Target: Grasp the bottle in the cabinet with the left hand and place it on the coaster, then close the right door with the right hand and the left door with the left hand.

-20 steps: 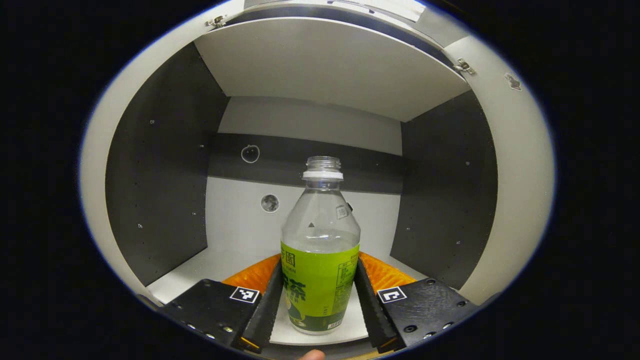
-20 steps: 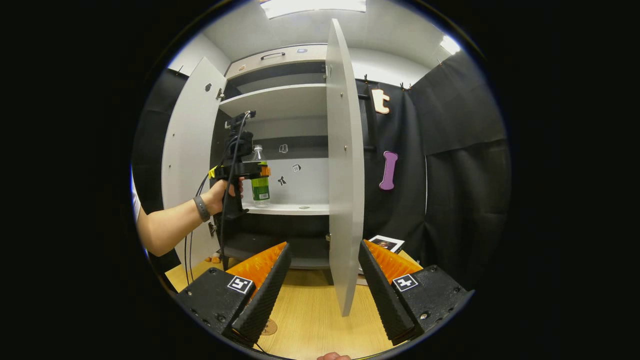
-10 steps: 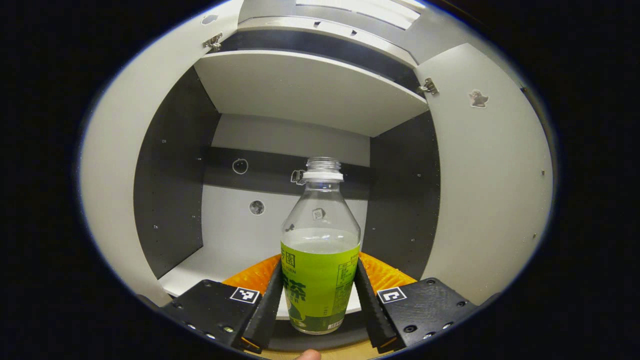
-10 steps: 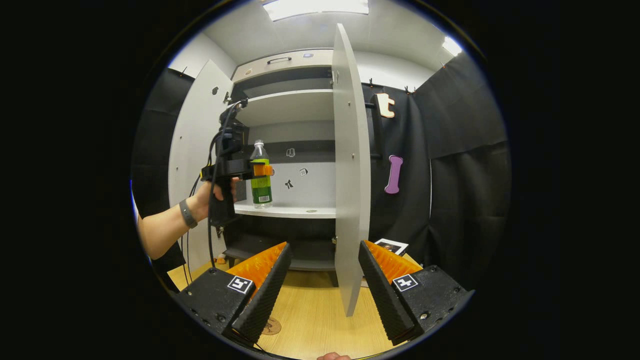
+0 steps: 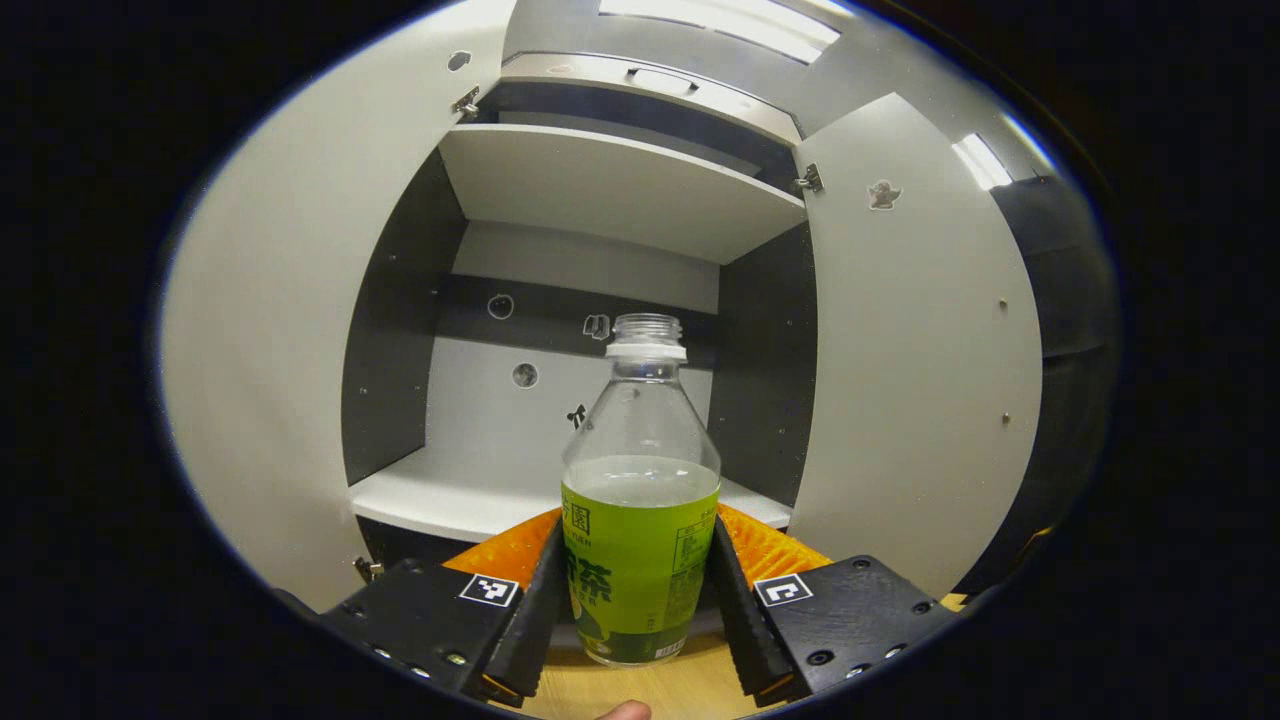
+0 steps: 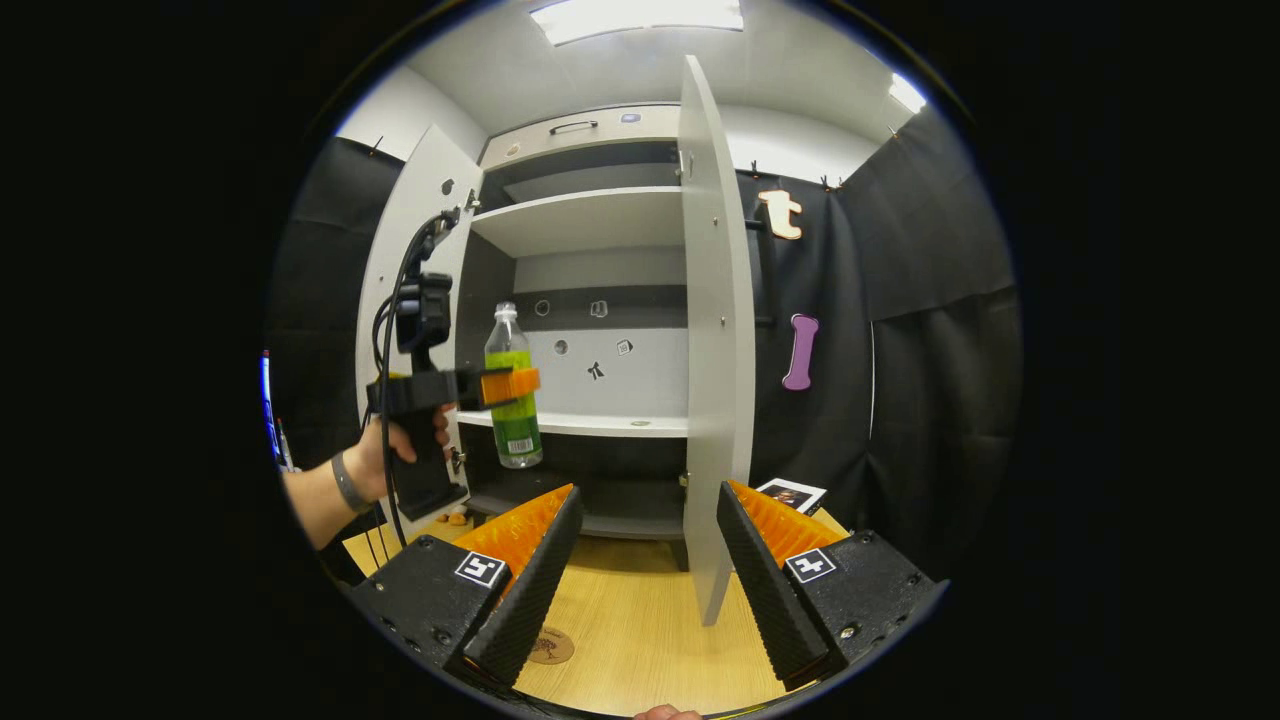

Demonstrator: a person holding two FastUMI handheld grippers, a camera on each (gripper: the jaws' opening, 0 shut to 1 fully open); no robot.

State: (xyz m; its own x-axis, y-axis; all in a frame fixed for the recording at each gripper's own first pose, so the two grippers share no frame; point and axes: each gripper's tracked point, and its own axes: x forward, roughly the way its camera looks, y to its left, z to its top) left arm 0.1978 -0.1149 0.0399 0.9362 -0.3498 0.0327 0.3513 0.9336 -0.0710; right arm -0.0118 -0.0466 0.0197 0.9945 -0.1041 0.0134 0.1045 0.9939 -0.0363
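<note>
A clear bottle (image 5: pixel 640 520) with a green label and no cap stands upright between the fingers of my left gripper (image 5: pixel 632 610), which is shut on its label. In the right gripper view the same bottle (image 6: pixel 512 400) hangs in the air in front of the cabinet's middle shelf (image 6: pixel 590 424), held by the left gripper (image 6: pixel 505 385) in a person's hand. My right gripper (image 6: pixel 645 575) is open and holds nothing, low over the wooden table. A round coaster (image 6: pixel 551 646) lies on the table beside its left finger. Both cabinet doors stand open: the right door (image 6: pixel 712 350) and the left door (image 6: pixel 405 300).
The right door's lower corner hangs over the wooden table (image 6: pixel 640 640) between my right fingers. A small picture card (image 6: pixel 790 494) lies on the table behind that door. Cables run down from the left gripper past the person's wrist (image 6: pixel 345 485).
The left gripper has drawn the bottle out of the cabinet, off the shelf and lower toward the table. The right gripper has barely moved.
</note>
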